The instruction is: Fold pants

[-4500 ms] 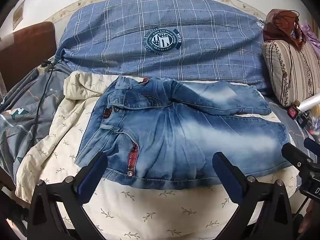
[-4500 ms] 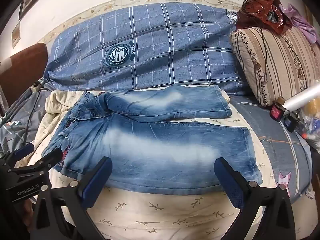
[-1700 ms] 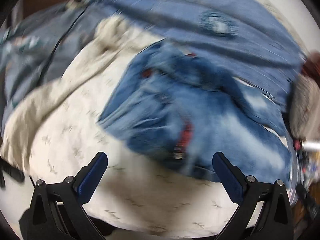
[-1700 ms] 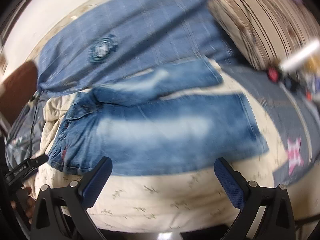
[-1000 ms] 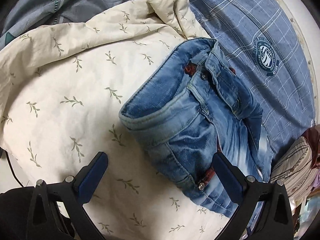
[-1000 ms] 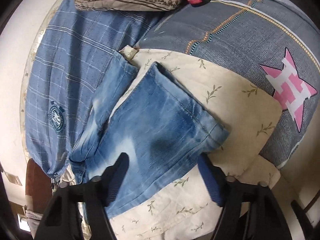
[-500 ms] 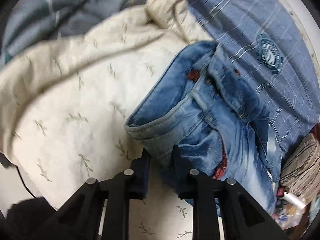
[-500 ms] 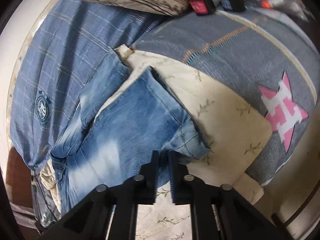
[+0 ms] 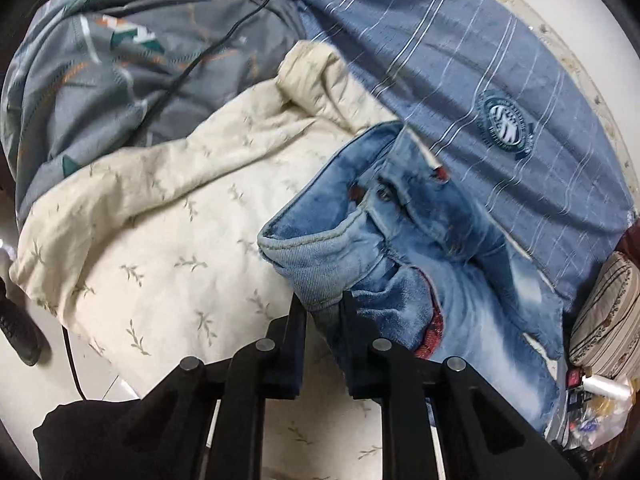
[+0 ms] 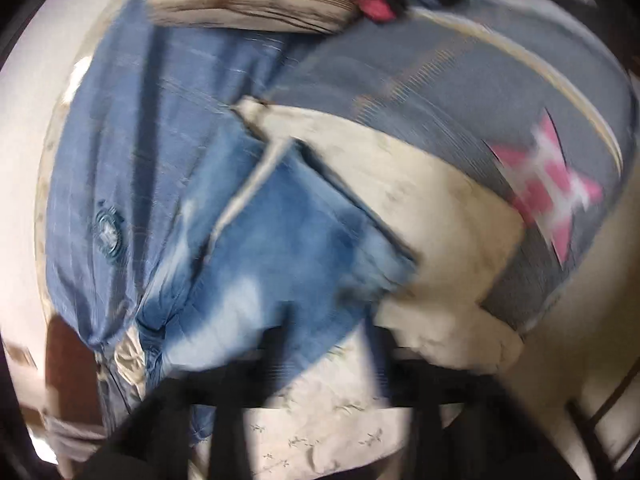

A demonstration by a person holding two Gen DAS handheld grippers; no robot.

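Blurred denim jeans hide our right claw, grip unclear; our left claw pinches their waistband just ahead.

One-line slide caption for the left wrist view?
Left hand-held gripper clamps the jeans at the waistband corner on a cream leaf-print blanket.

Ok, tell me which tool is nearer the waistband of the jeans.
Left. The left tool is clamped on the waistband of the jeans. The right tool is at the opposite end, at the leg hem; its view is blurred.
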